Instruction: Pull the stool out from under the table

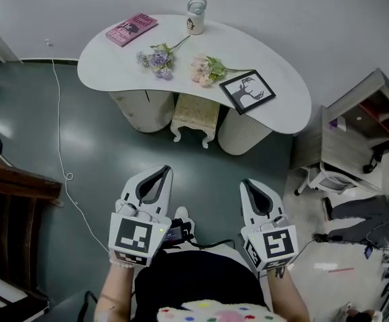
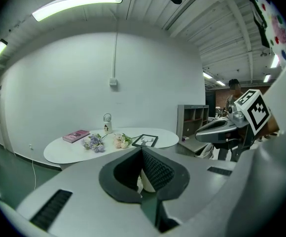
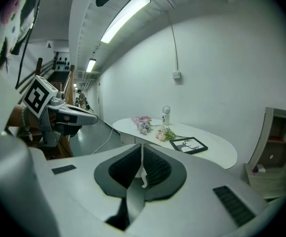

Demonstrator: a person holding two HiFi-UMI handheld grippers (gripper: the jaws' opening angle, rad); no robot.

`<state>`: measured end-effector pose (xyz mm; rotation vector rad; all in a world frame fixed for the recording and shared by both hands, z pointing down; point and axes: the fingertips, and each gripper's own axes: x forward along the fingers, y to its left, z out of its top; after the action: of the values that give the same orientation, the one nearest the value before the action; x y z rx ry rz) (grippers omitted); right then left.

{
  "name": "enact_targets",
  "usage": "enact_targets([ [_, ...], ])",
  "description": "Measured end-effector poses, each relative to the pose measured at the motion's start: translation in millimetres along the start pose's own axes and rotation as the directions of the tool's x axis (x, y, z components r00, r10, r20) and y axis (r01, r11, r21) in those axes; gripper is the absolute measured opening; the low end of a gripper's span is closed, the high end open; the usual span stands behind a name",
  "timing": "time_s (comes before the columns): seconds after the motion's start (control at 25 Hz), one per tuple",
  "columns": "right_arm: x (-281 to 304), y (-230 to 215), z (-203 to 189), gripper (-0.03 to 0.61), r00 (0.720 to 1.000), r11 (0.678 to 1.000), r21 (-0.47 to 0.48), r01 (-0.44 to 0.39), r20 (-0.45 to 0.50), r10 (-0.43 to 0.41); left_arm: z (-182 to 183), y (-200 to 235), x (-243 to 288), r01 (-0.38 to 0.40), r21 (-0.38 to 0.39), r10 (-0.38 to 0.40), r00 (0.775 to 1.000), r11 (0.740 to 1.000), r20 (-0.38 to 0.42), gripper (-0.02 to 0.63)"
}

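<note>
Two grippers are held side by side over the green floor (image 1: 94, 139). The left gripper (image 1: 161, 172) and the right gripper (image 1: 249, 184) each have their jaws pressed together, with nothing between them and touching nothing. Both point toward the table (image 1: 107, 66) and are well apart from it.

One stool (image 1: 194, 115) stands under the table's near edge, between the table's two round bases (image 1: 141, 109) (image 1: 240, 131). Its front legs and part of the seat stick out.

On the table lie:
- one pink book (image 1: 131, 29) at the far left edge
- one white bottle (image 1: 195, 16) at the far edge
- two bunches of flowers, purple (image 1: 155, 60) and pink (image 1: 204, 70), in the middle
- one framed picture (image 1: 247, 91) near the near right edge

One white cable (image 1: 61, 149) runs across the floor on the left, clear of the stool. One shelf unit (image 1: 365, 116) stands beside the table's right end, and dark wooden furniture (image 1: 13, 180) stands at the far left.
</note>
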<state>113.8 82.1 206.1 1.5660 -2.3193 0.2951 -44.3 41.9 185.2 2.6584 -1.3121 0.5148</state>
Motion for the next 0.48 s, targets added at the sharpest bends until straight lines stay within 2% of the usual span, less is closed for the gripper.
enact_targets([
  [0.48,51,6,23,0.040,0.999,0.997,0.067,0.032,-0.012,-0.031,-2,48,27,0.043,-0.019,-0.043,0.999,0.999,-0.008,0.015],
])
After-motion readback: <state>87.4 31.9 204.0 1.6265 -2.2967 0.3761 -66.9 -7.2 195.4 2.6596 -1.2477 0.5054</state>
